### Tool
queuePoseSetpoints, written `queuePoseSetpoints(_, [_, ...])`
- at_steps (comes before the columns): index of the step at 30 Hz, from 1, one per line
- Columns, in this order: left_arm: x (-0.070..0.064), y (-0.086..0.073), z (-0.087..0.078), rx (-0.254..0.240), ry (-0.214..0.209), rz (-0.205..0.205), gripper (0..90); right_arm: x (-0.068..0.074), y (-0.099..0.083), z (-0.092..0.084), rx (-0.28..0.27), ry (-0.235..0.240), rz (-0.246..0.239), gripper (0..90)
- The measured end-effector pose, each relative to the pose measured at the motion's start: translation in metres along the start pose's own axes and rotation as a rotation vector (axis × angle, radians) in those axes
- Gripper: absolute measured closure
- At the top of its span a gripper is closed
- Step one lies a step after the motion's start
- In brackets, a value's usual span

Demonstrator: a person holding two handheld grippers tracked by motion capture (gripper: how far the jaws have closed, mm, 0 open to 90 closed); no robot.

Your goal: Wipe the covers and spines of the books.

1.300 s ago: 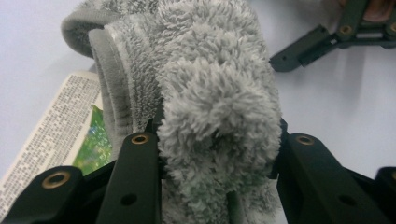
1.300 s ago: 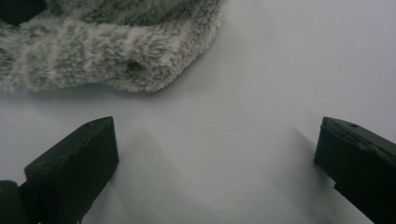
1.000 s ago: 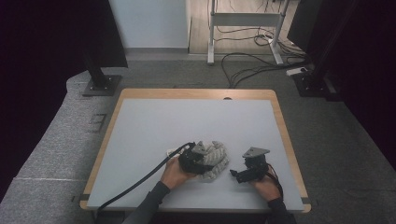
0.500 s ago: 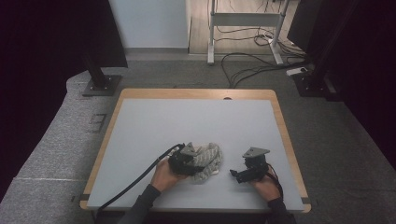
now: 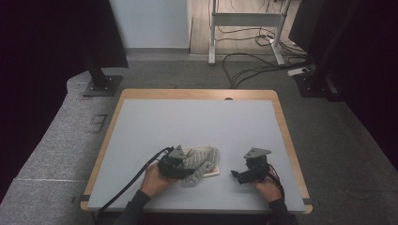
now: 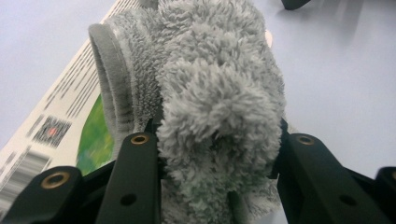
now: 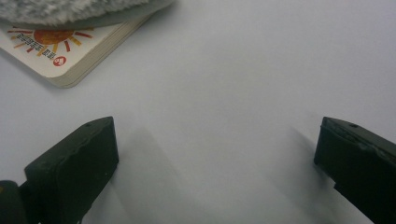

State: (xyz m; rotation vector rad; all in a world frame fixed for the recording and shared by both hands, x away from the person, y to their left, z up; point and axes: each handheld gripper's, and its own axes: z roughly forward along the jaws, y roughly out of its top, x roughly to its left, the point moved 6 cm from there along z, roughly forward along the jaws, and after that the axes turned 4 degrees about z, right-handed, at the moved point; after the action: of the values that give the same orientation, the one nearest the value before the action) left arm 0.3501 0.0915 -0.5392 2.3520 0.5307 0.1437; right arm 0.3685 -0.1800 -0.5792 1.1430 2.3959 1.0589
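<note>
A fluffy grey cloth (image 5: 202,160) lies bunched on a thin book or card pack (image 5: 212,171) near the table's front. My left gripper (image 5: 176,165) is shut on the cloth's near end; in the left gripper view the grey pile (image 6: 219,107) bulges between both black jaws, with the printed white and green cover (image 6: 60,126) beneath it. My right gripper (image 5: 237,176) rests to the right of the book, open, its jaws wide apart over bare table (image 7: 219,140). In the right gripper view the book's corner (image 7: 70,51) with an orange sun print lies ahead under the cloth's edge (image 7: 74,11).
The pale grey table top (image 5: 197,122) has a wooden rim. A black cable (image 5: 131,183) trails from the left gripper over the front edge. Beyond the table stand a monitor-stand foot (image 5: 101,84), a desk frame (image 5: 244,28) and floor cables (image 5: 253,65).
My left gripper has slid left along the table, dragging the grey cloth with it. The right gripper has stayed put.
</note>
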Motion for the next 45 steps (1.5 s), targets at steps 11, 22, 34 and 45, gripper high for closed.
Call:
queuePoseSetpoints(11, [0.003,-0.019,-0.018,-0.009,0.021,-0.027,61.2,0.0,0.0,0.0,0.0,0.0,0.0,0.0])
queuePoseSetpoints(22, [0.005,-0.036,-0.034,-0.011,0.071,-0.044,61.1,0.0,0.0,0.0,0.0,0.0,0.0,0.0])
queuePoseSetpoints(34, [0.01,-0.041,-0.049,-0.021,0.119,-0.059,62.0,0.0,0.0,0.0,0.0,0.0,0.0,0.0])
queuePoseSetpoints(45, [0.034,-0.037,-0.079,-0.065,0.19,-0.115,62.1,0.0,0.0,0.0,0.0,-0.001,0.0,0.0])
